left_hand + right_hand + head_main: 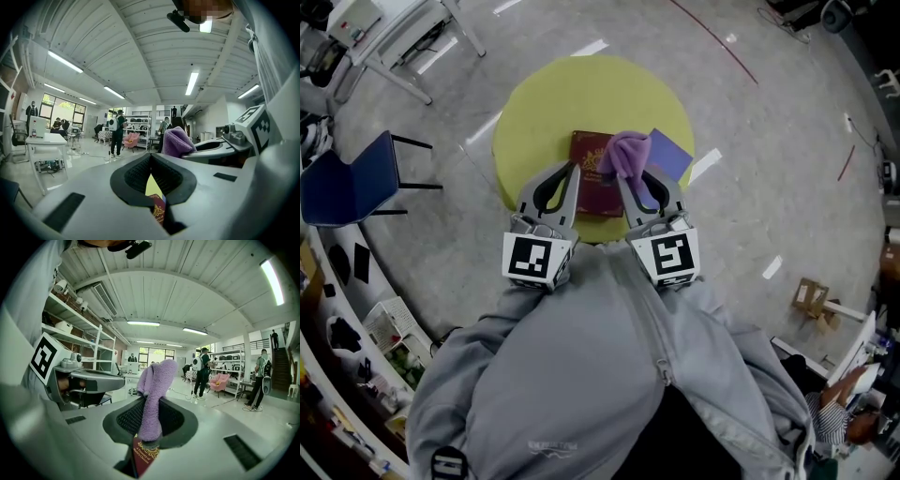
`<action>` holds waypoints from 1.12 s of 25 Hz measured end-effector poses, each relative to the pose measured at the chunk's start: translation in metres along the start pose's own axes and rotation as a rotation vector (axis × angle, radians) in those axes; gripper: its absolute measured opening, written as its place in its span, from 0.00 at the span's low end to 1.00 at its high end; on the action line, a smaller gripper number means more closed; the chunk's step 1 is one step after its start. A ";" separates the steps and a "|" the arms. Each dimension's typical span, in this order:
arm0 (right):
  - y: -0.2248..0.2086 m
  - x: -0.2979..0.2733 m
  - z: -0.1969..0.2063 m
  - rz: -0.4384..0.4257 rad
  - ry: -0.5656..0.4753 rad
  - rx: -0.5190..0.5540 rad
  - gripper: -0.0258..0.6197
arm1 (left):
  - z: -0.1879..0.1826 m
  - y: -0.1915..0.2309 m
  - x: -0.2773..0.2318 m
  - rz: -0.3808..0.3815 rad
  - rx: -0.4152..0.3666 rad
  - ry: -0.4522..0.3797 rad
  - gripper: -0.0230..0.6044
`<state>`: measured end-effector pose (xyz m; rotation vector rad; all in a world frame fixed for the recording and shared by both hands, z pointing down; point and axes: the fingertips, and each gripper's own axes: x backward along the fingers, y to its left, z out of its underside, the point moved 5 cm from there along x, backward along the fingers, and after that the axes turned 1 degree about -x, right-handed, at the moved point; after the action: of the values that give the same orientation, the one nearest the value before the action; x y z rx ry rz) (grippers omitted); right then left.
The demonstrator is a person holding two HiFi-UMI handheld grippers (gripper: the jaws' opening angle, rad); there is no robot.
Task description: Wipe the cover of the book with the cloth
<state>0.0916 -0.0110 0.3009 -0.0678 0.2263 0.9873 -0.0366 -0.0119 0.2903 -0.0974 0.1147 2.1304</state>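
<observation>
1. Our right gripper (151, 404) is closed tight on the purple cloth (628, 152). The cloth sits over the top right corner of the red book (592, 187).
2. Our left gripper (150, 157) has its 2 jaws together w/ nothing in them. The tips are at the book's left edge.
3. The book lies flat on the yellow table (534, 112), w/ a blue pad (673, 155) just beside it.
4. To wipe well, we think we should press the left tips down so the book can't slide. Then rub slow, side to side, and don't bump the pad.

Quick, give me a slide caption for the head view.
Right hand-held gripper pinches purple cloth over the red book on a yellow table; left hand-held gripper shut.
</observation>
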 end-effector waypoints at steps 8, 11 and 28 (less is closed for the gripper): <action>-0.005 -0.027 0.010 -0.021 0.059 0.009 0.17 | 0.016 0.014 -0.016 0.028 0.028 0.041 0.07; -0.008 -0.039 0.018 -0.037 0.088 0.018 0.17 | 0.028 0.020 -0.022 0.024 0.036 0.064 0.06; -0.026 -0.114 0.077 -0.231 0.286 0.197 0.17 | 0.125 0.051 -0.036 -0.014 0.045 0.246 0.07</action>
<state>0.0647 -0.1068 0.4001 -0.0530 0.5646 0.7190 -0.0637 -0.0544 0.4208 -0.3332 0.3050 2.0936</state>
